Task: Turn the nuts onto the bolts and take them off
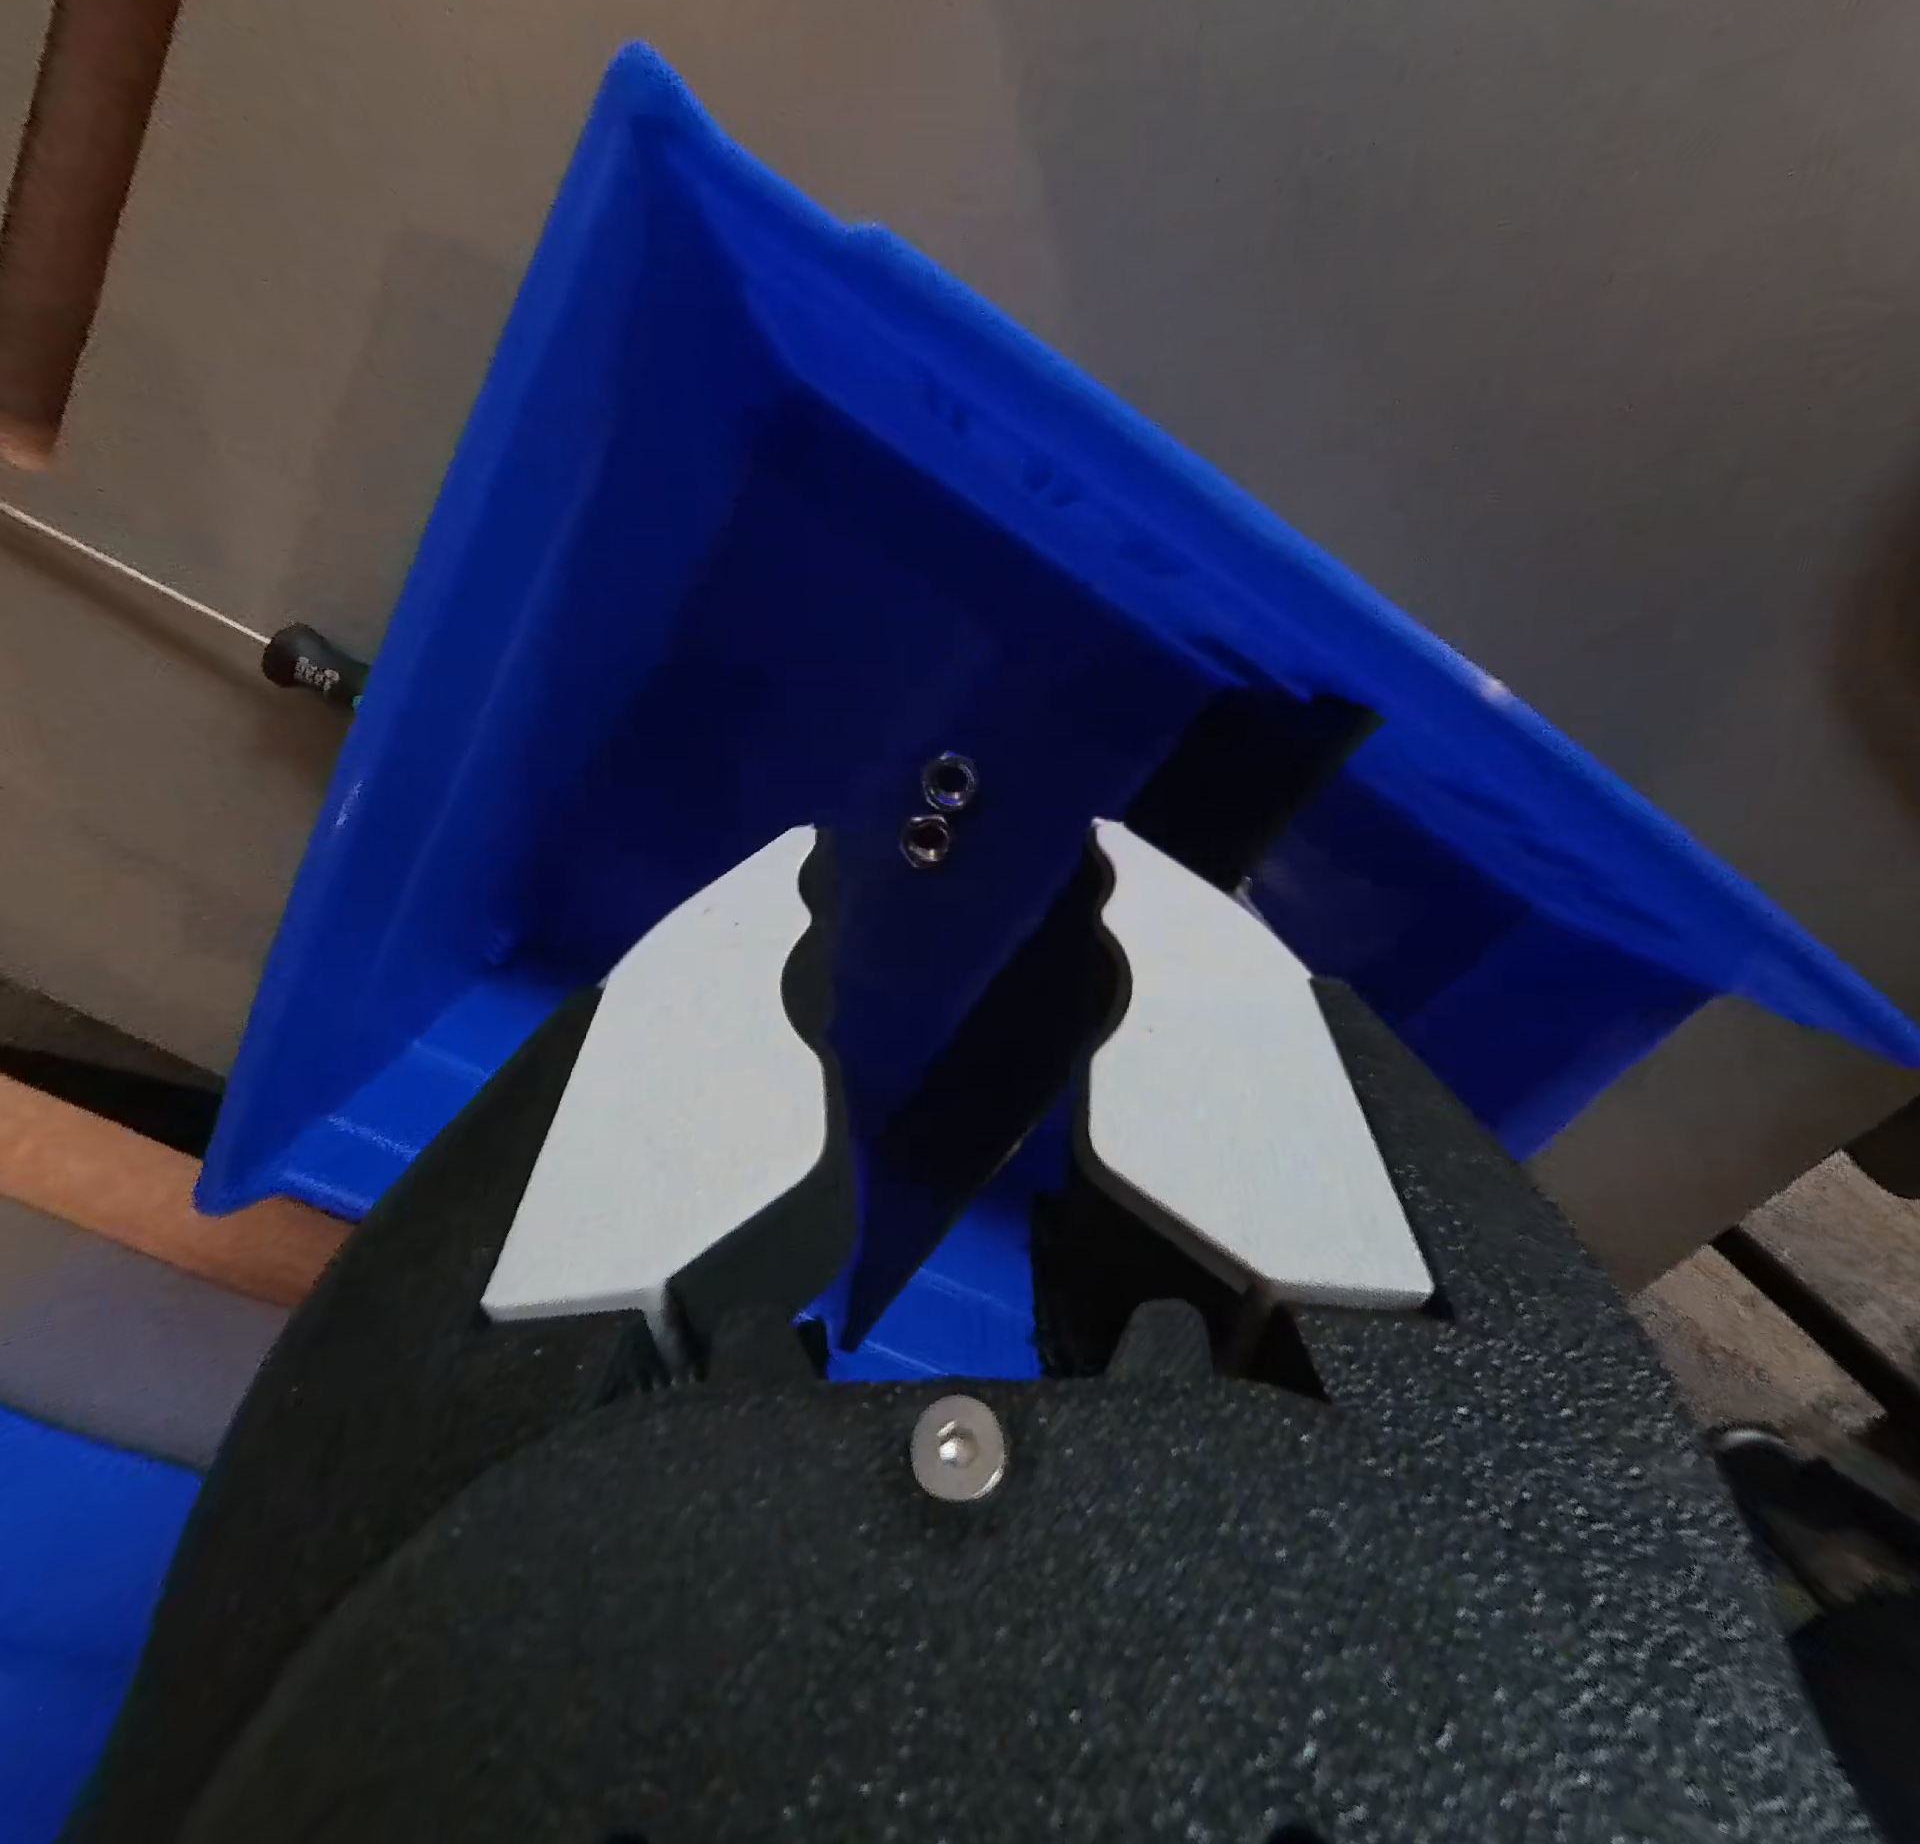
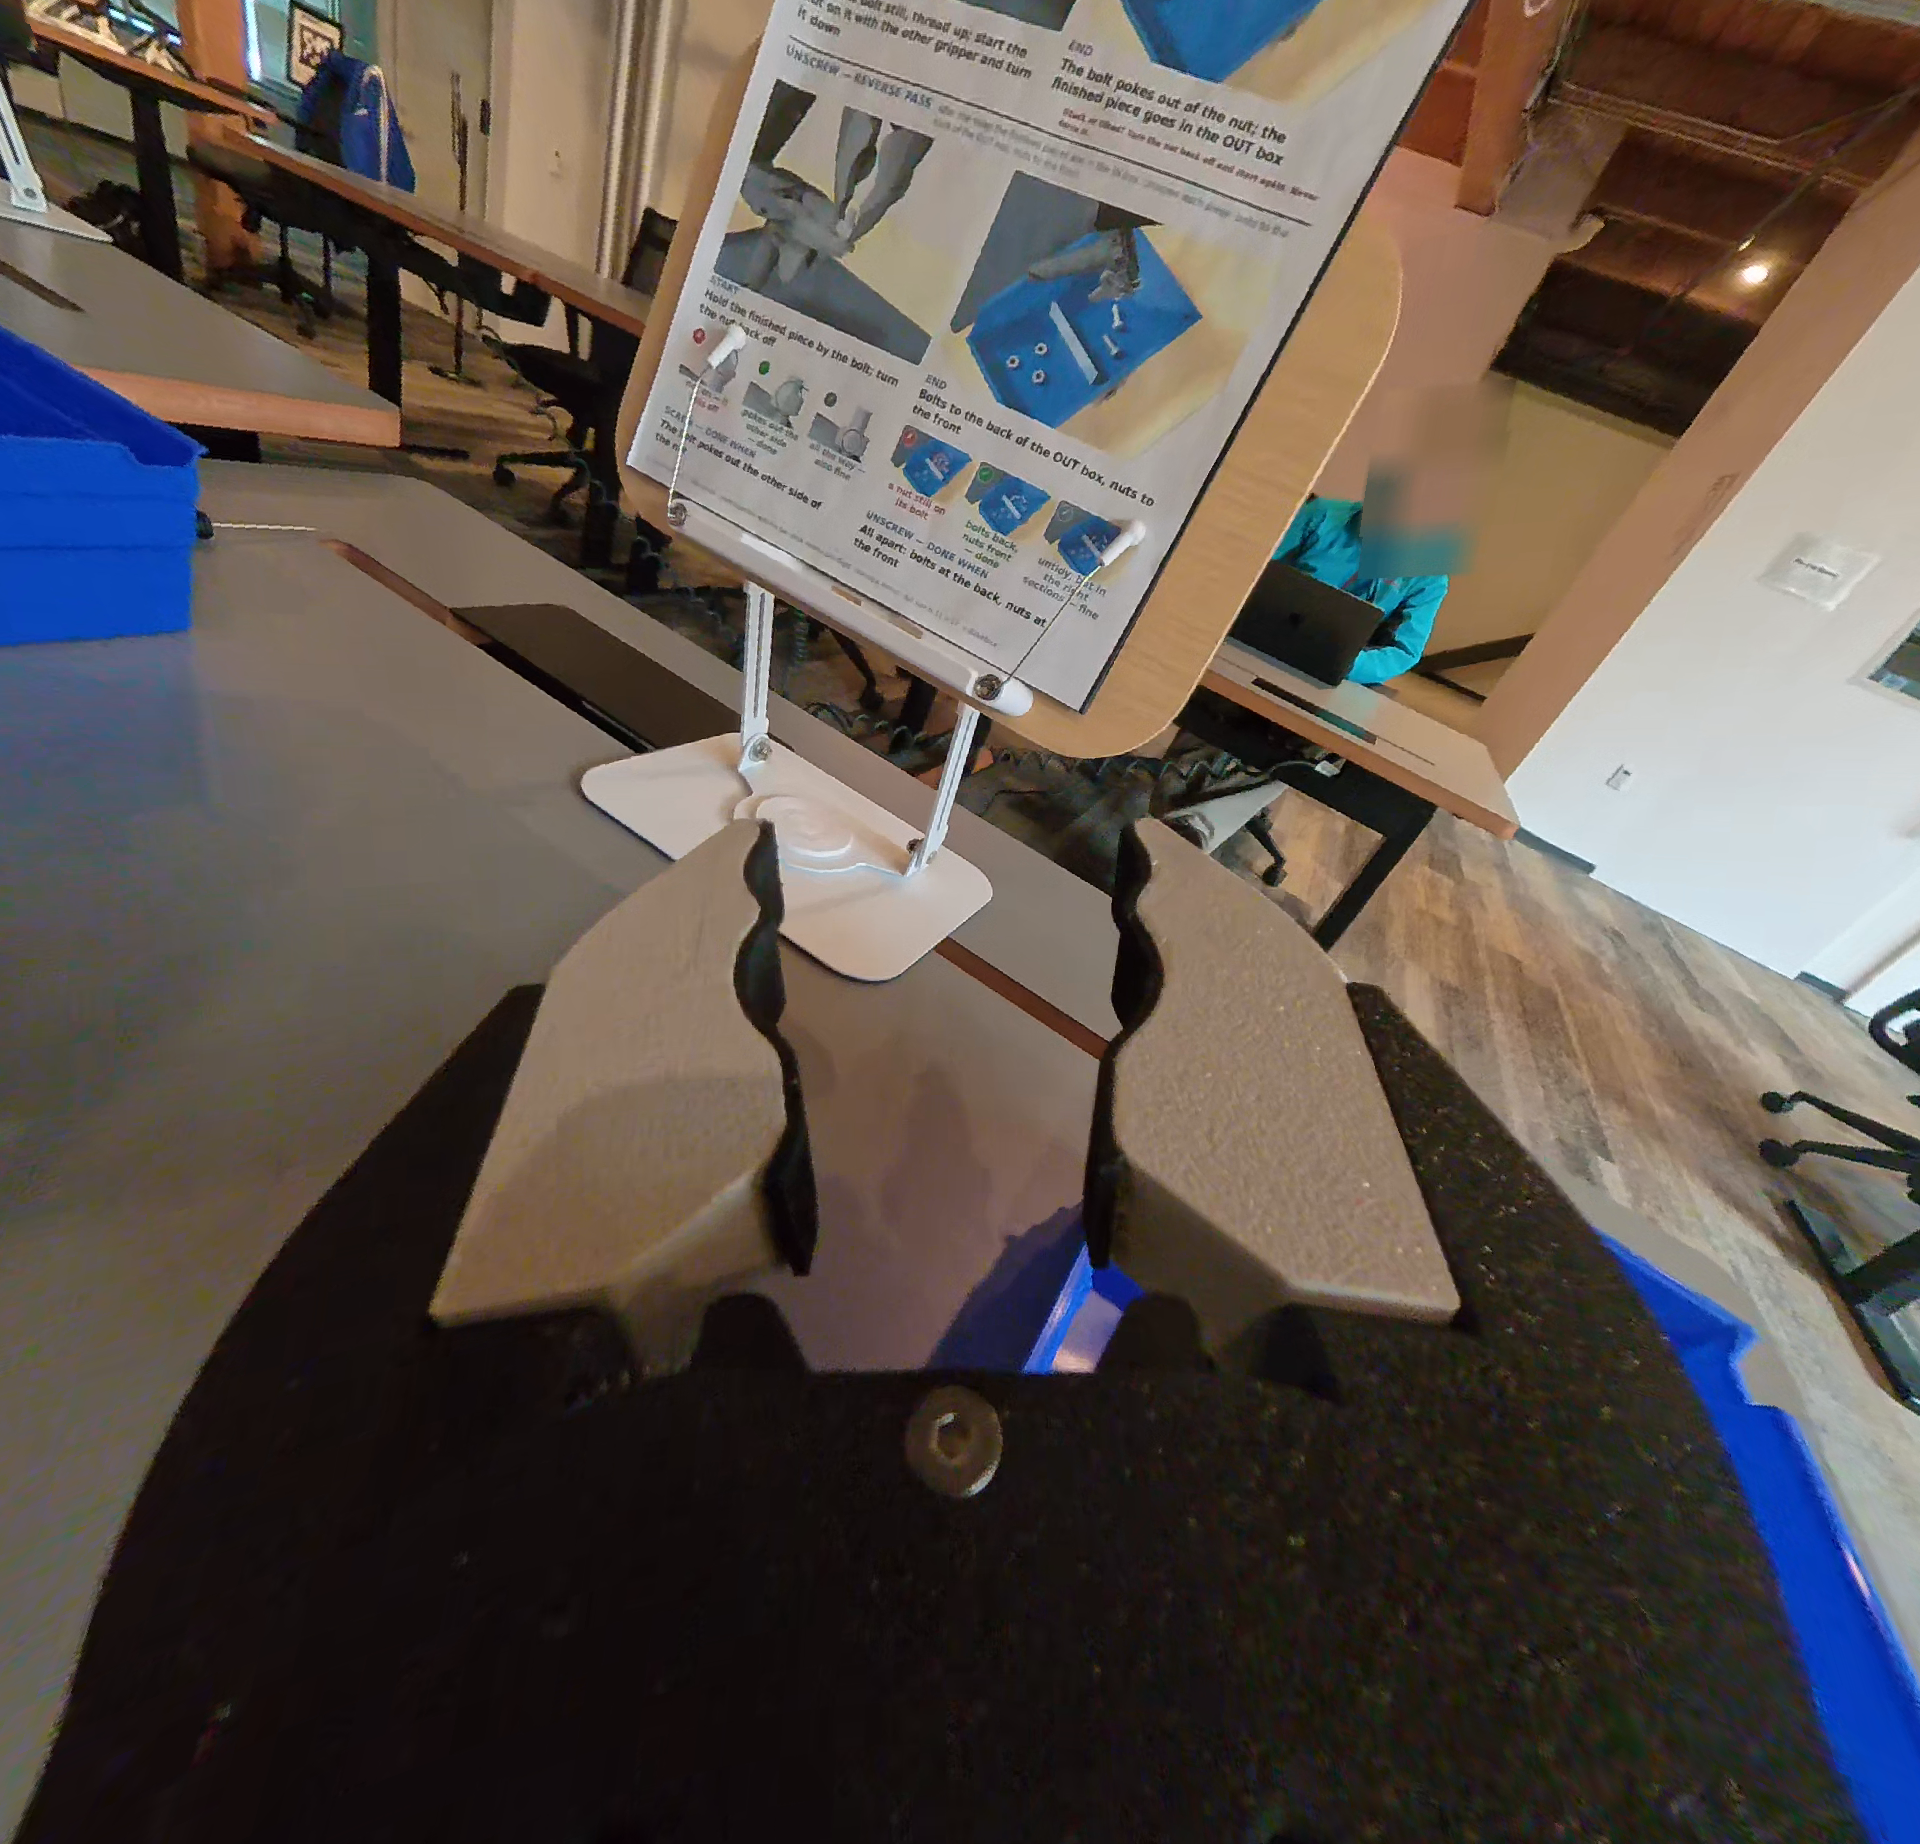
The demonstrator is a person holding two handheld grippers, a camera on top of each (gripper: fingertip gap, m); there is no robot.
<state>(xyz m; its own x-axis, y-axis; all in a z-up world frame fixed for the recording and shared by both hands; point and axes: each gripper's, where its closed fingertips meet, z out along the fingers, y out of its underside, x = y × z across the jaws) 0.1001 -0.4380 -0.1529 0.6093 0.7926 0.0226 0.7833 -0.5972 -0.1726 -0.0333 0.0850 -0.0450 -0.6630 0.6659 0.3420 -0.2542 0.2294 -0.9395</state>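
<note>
Left wrist view: left gripper [image 1: 951, 859] hangs over a blue bin [image 1: 665, 506], fingers apart and holding nothing. Two small metal nuts [image 1: 938, 810] lie flat on the bin floor, touching or nearly touching each other, just ahead of the fingertips and roughly centred in the gap between them. A black divider [image 1: 1257, 776] runs along the bin floor past the right finger; nuts sit on the left-finger side of it. No bolts visible in this view. A screwdriver [image 1: 301, 656] lies on the tabletop [image 1: 1351, 236] outside the bin, well off to the left finger's side.

Right wrist view: right gripper [image 2: 940, 849] also has its fingers apart, nothing between them, pointed over the grey tabletop toward an instruction sheet [image 2: 997, 288] on a white stand [image 2: 790, 838] ahead of the fingertips. Another blue bin [image 2: 94, 516] far off the left finger's side, a blue edge below the right finger. No nuts or bolts here.

Handling guess — nuts are tiny, hard, light, smooth steel, likely to skid or flip on the slick plastic floor. Being so close together, the fingers may catch both or knock one away. Best bet: come straight down on the nearer nut, close across two opposite flats, seat it in a notch of the wavy finger pads — light squeeze, steel won't deform.
</note>
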